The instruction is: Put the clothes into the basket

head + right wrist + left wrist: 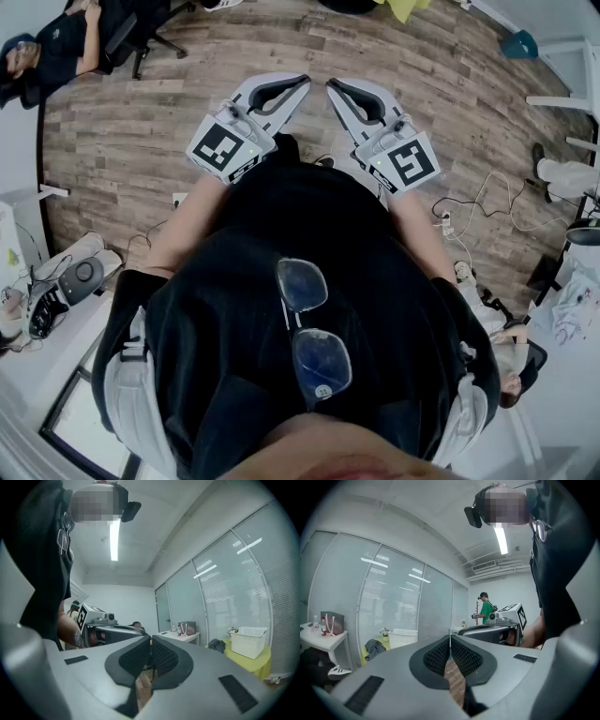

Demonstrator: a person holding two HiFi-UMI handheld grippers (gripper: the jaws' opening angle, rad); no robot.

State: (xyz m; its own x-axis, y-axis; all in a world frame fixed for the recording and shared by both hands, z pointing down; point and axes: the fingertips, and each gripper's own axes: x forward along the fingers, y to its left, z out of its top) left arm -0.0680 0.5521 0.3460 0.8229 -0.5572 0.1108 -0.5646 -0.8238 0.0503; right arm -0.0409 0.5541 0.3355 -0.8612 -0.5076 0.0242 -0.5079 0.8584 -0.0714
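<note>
Closest in, a black shirt (281, 225) fills the lower part of the head view, with glasses (314, 328) hung at its collar. Just beyond it both forearms reach out level over a wood floor (141, 141), well clear of any furniture. The left gripper (298, 82) has its jaws pressed together with nothing between them, and its own view shows only floor under the closed tips. The right gripper (333, 87) sits just beside it, tips angled toward each other. Its jaws are also pressed together and empty. Farther off, against a glass wall (225, 588), stands a yellow table (255, 665). A white basket (249, 641) rests upright on it. What looks like a grey garment (216, 645) is bunched at the table's edge next to the basket, outside it, though the view is too small to say whether the two touch. Beyond the table a white desk (180, 635) carries a bag (188, 628). A person in green (486, 609) stands at the far end of the room.
</note>
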